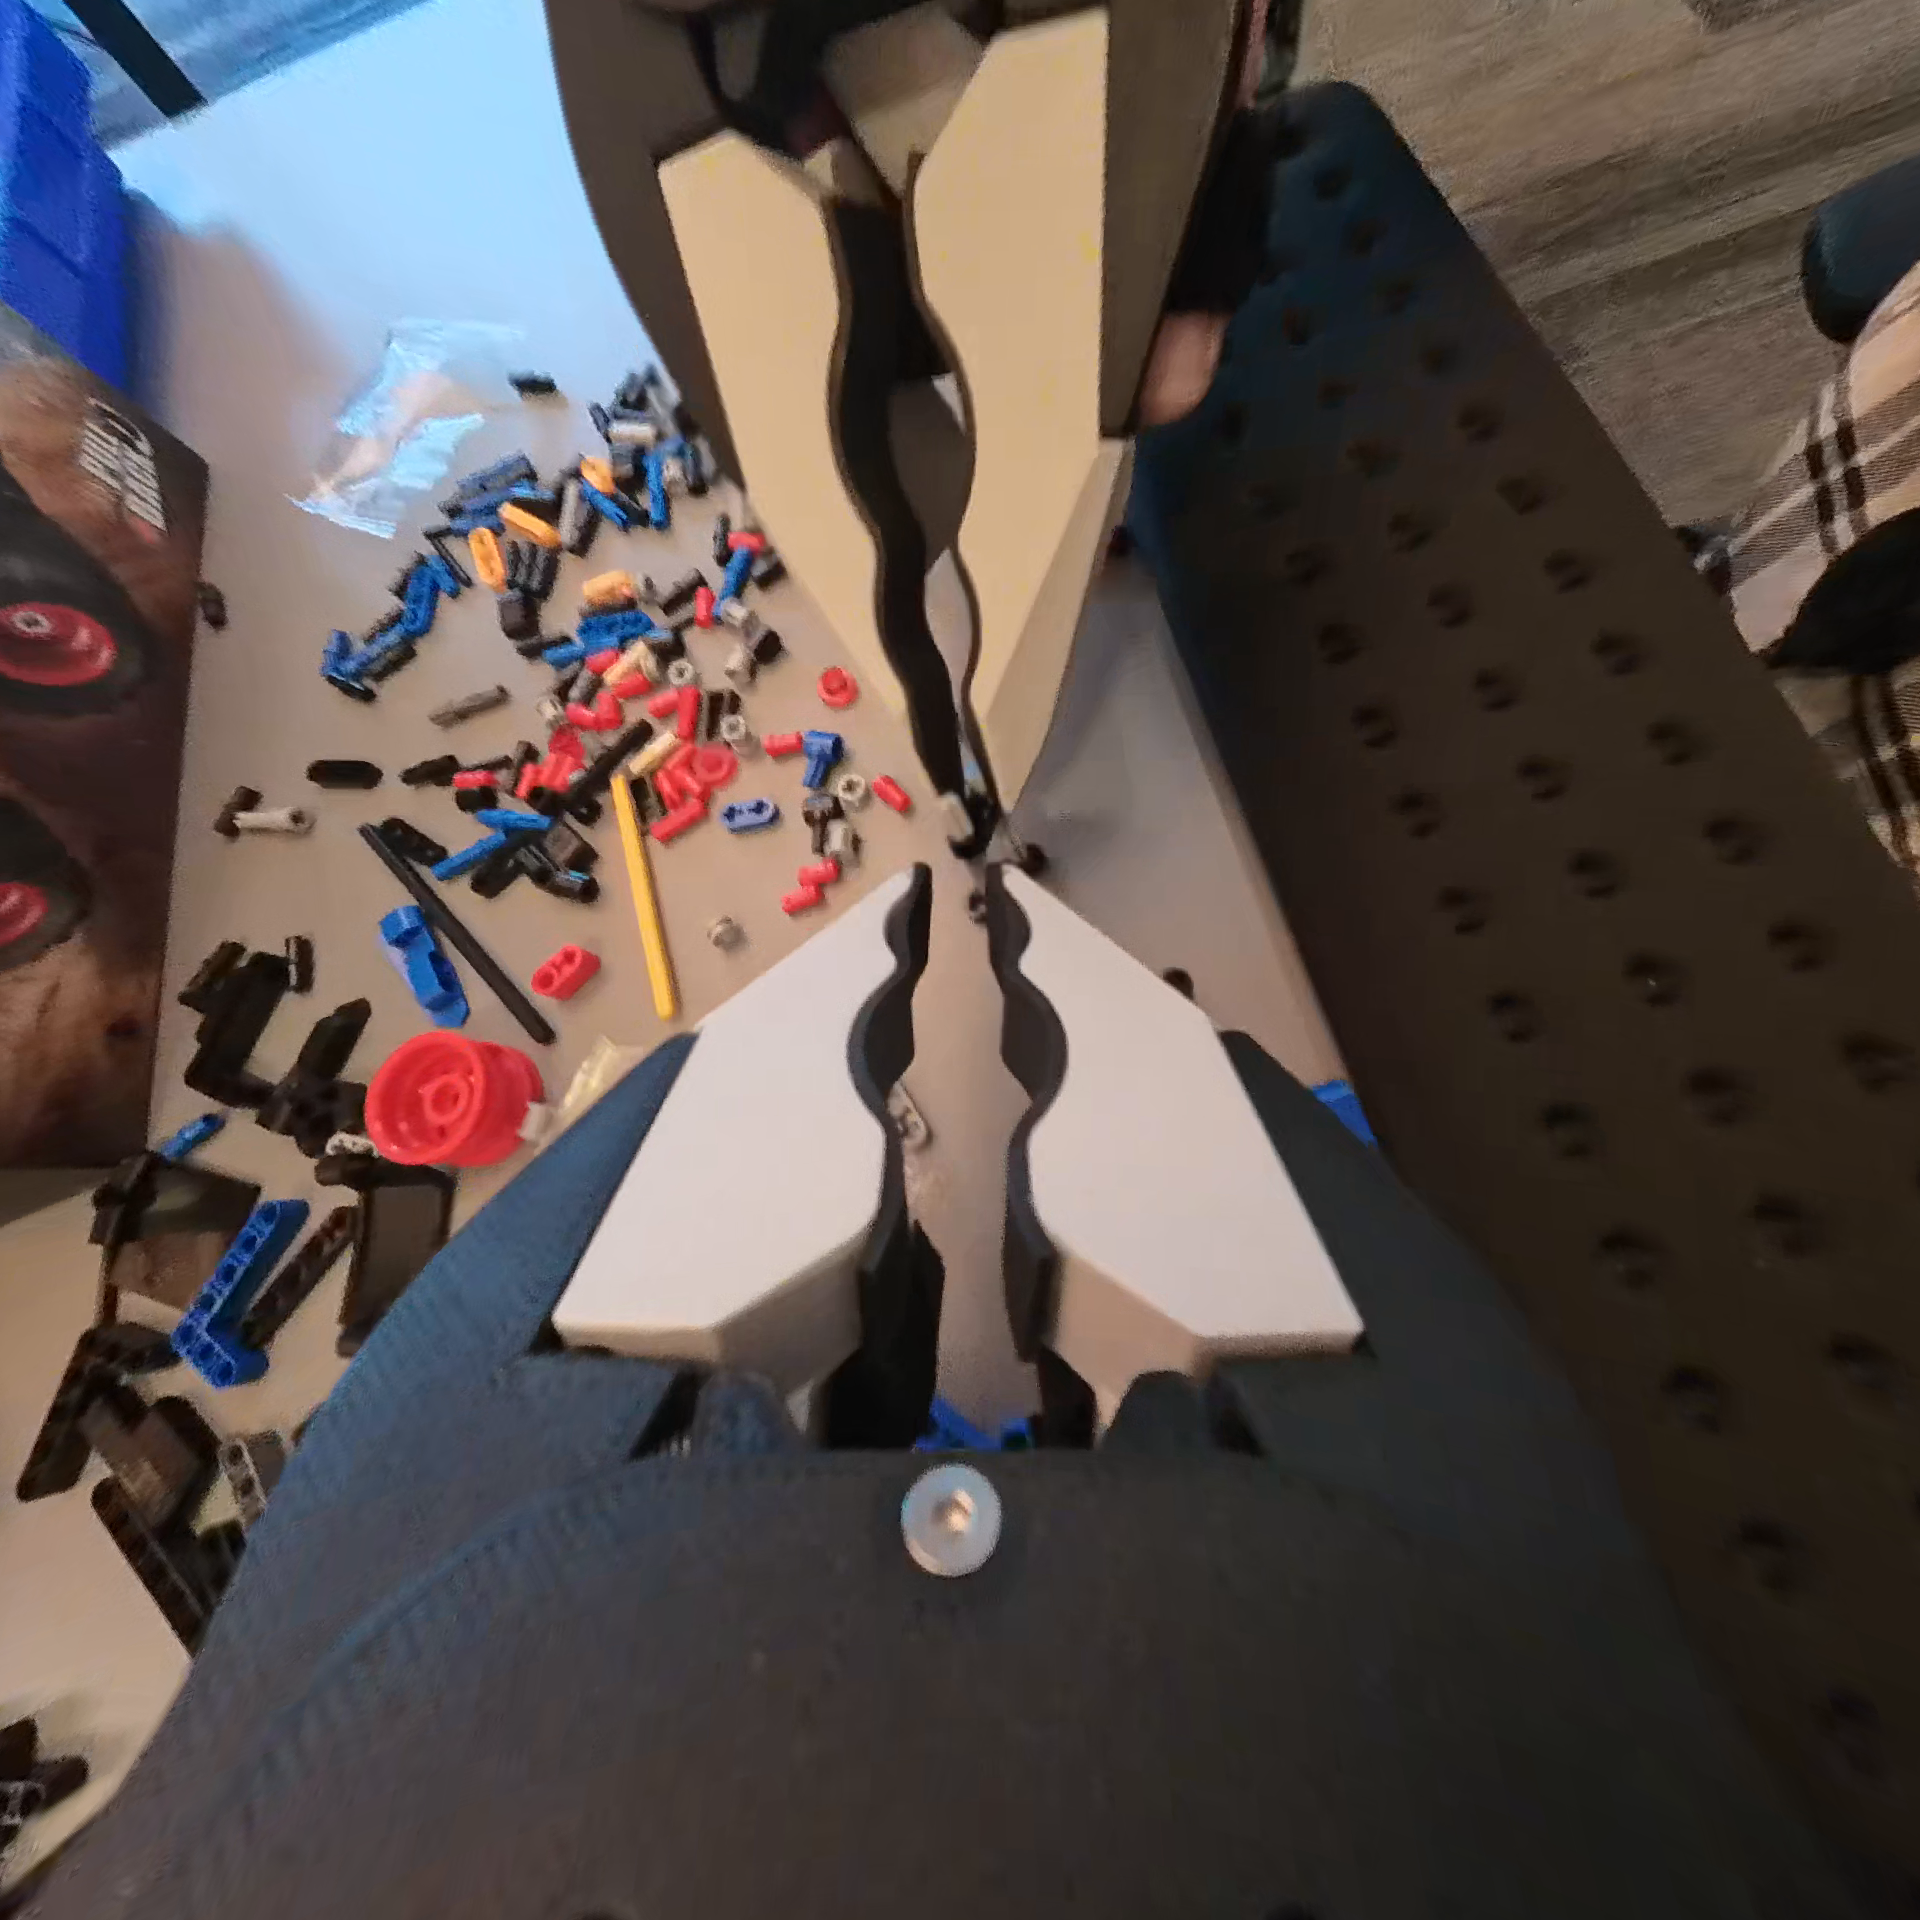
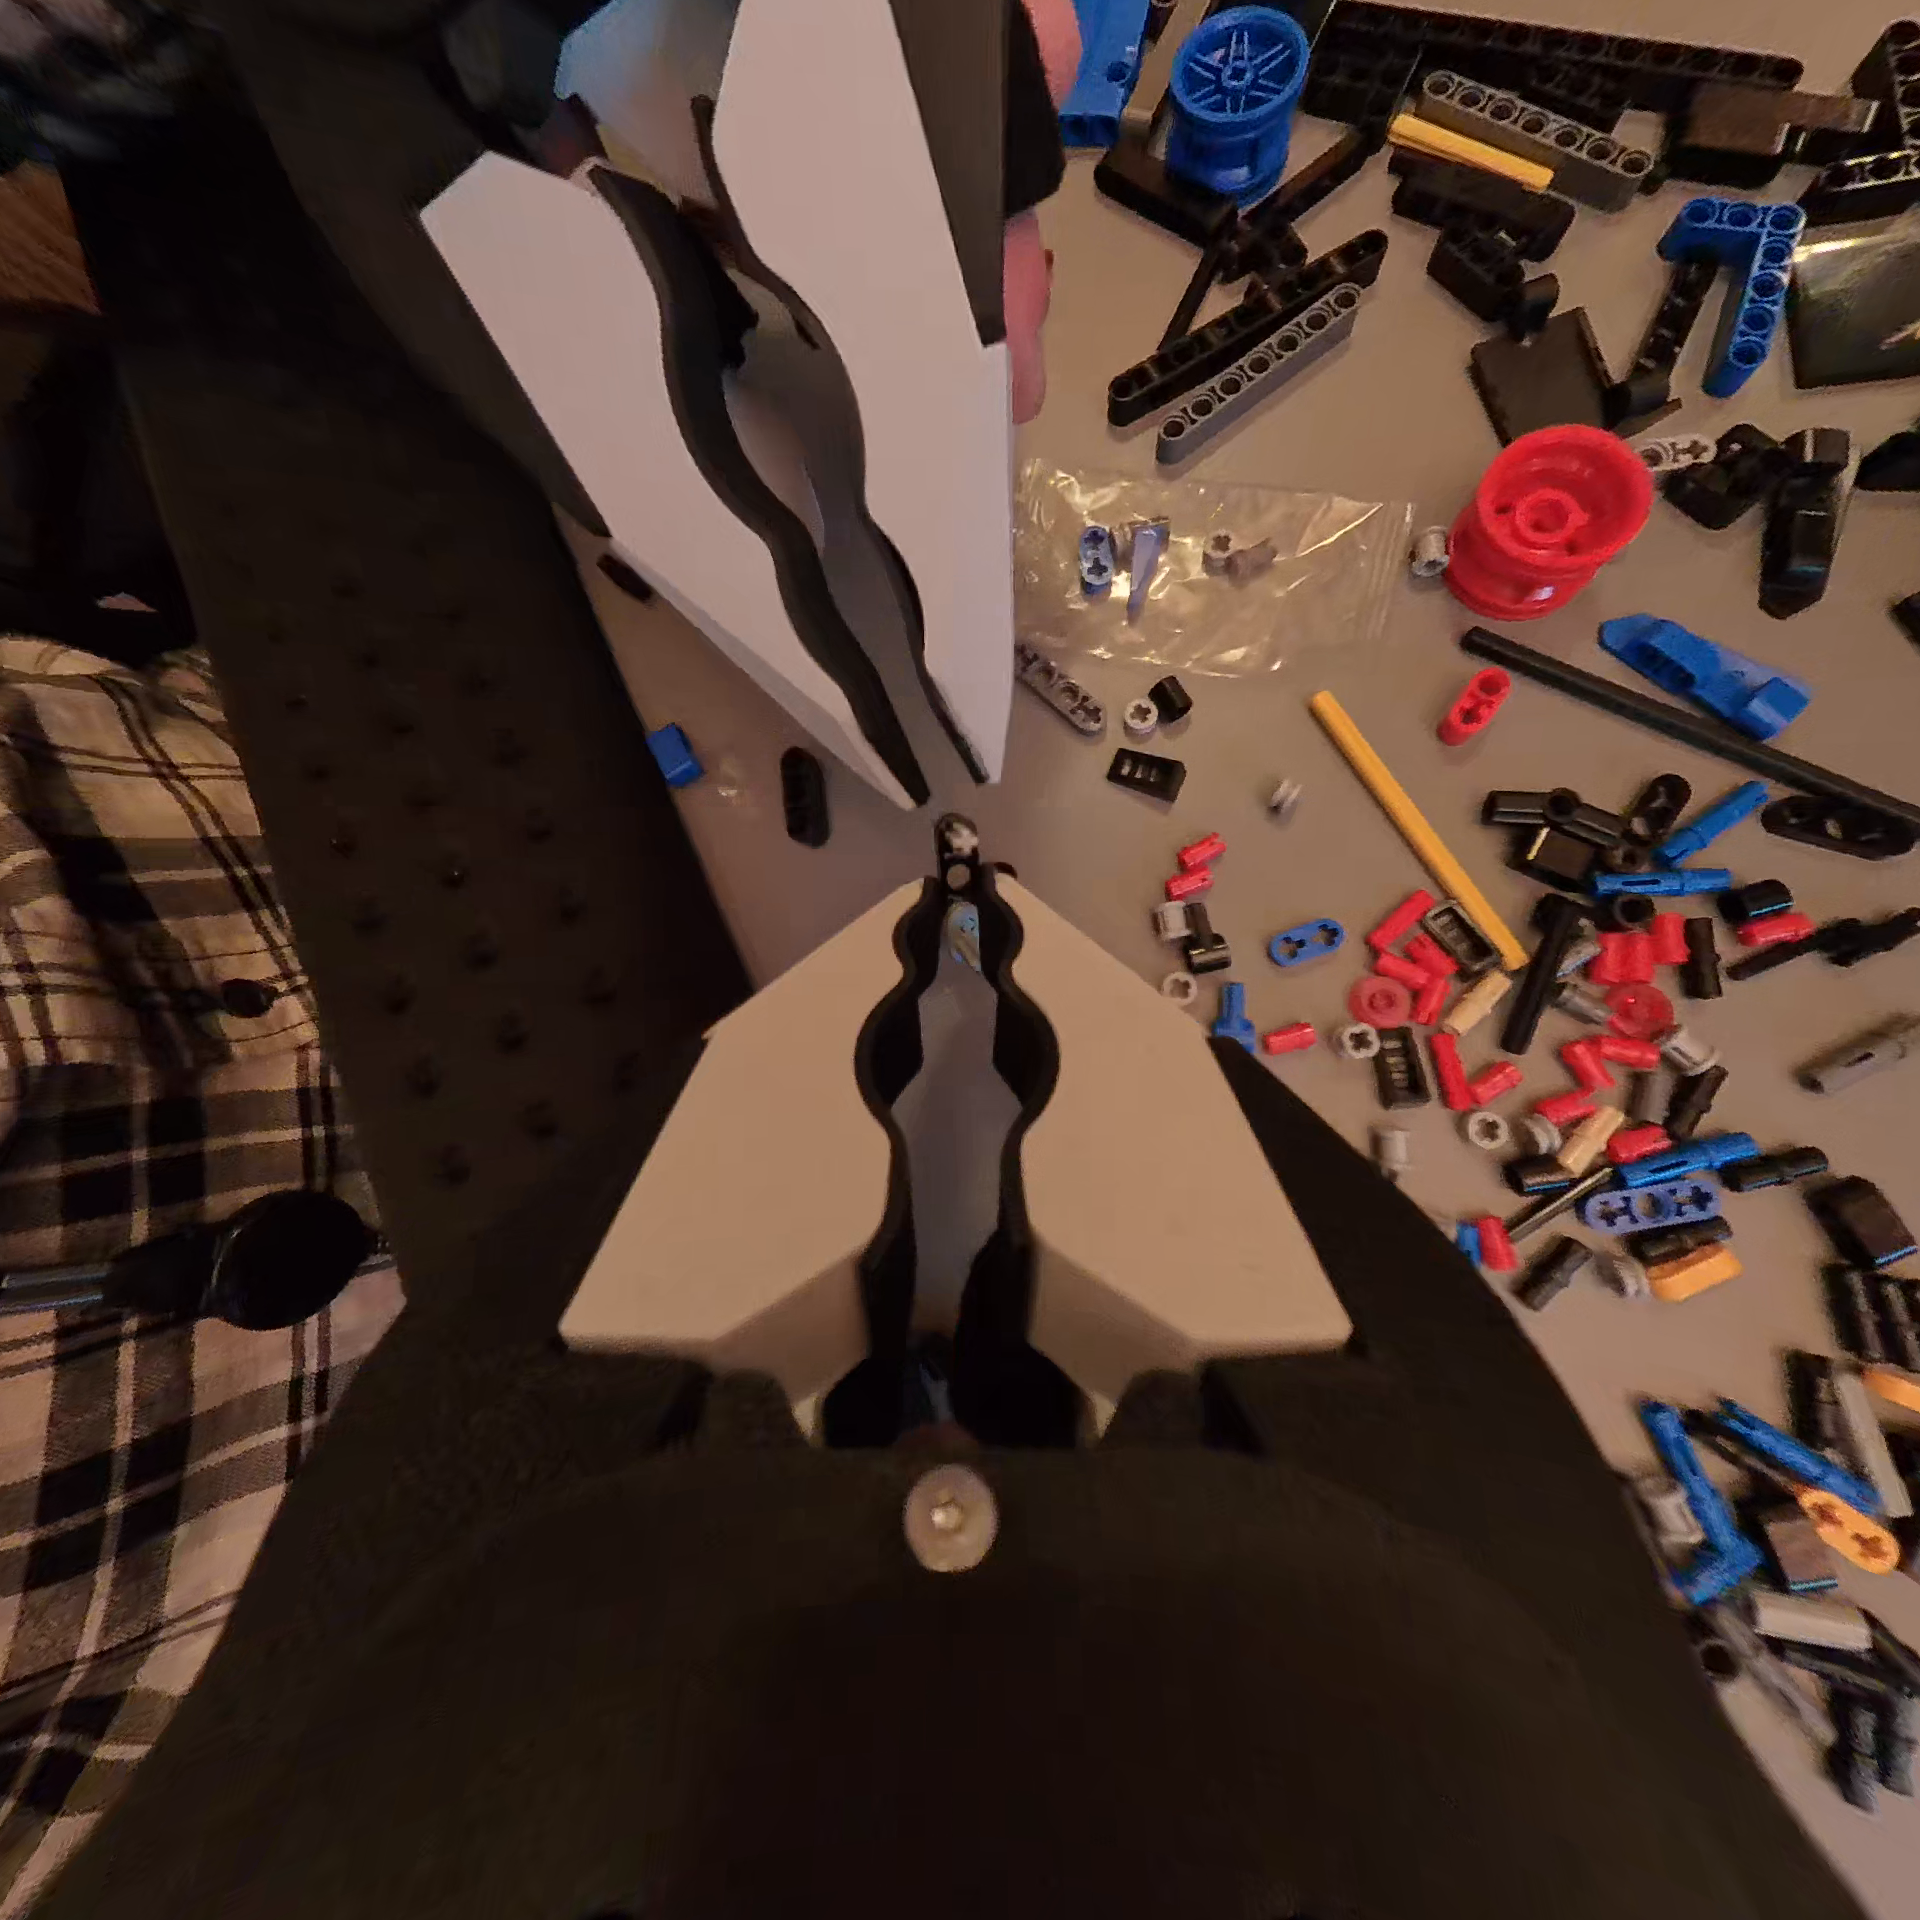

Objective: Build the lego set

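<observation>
Both tongs meet tip to tip above the table (image 2: 914, 810). Right tongs (image 2: 962, 894) are clamped on a small black lego piece (image 2: 954, 857), which juts out past their tips toward the left tongs (image 2: 951, 779). In the left wrist view, the left tongs (image 1: 958, 883) stand slightly parted with nothing between them, just short of the piece (image 1: 966, 826) and the right tongs (image 1: 971, 831). Loose lego parts (image 2: 1558, 1018) lie scattered on the table to the right of the right tongs, among them a red wheel (image 2: 1548, 530) and a yellow axle (image 2: 1413, 821). A clear bag (image 2: 1195, 571) lies ahead and to the right.
</observation>
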The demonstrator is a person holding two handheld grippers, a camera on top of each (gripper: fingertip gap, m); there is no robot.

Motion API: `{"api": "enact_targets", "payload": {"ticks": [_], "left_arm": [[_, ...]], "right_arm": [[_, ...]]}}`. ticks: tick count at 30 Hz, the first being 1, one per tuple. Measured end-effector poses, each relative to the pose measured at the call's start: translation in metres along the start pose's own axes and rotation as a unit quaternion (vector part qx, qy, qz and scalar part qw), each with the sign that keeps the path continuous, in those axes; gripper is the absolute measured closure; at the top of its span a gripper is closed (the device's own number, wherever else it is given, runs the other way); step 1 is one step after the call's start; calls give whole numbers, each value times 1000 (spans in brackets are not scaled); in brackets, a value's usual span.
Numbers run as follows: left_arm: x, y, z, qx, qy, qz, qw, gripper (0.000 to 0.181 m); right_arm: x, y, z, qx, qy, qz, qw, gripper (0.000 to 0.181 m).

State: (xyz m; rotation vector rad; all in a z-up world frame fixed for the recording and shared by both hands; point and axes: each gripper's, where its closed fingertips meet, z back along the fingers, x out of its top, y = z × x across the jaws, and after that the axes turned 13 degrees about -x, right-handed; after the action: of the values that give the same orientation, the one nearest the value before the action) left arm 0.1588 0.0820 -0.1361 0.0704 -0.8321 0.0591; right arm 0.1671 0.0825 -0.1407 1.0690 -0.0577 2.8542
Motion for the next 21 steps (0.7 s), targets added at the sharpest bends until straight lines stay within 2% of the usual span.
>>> {"api": "enact_targets", "payload": {"ticks": [5, 8, 14, 21], "left_arm": [[-16, -28, 5, -41, 55, 7, 998, 165], [-34, -43, 6, -58, 98, 9, 993, 161], [-41, -46, 0, -58, 83, 26, 995, 159], [-41, -47, -9, -65, 68, 27, 995, 167]], "right_arm": [[0, 4, 3, 10, -24, -29, 999, 175], [5, 19, 4, 40, -43, -38, 998, 175], [9, 35, -10, 38, -25, 2, 999, 175], [4, 40, -20, 22, 8, 30, 999, 175]]}}
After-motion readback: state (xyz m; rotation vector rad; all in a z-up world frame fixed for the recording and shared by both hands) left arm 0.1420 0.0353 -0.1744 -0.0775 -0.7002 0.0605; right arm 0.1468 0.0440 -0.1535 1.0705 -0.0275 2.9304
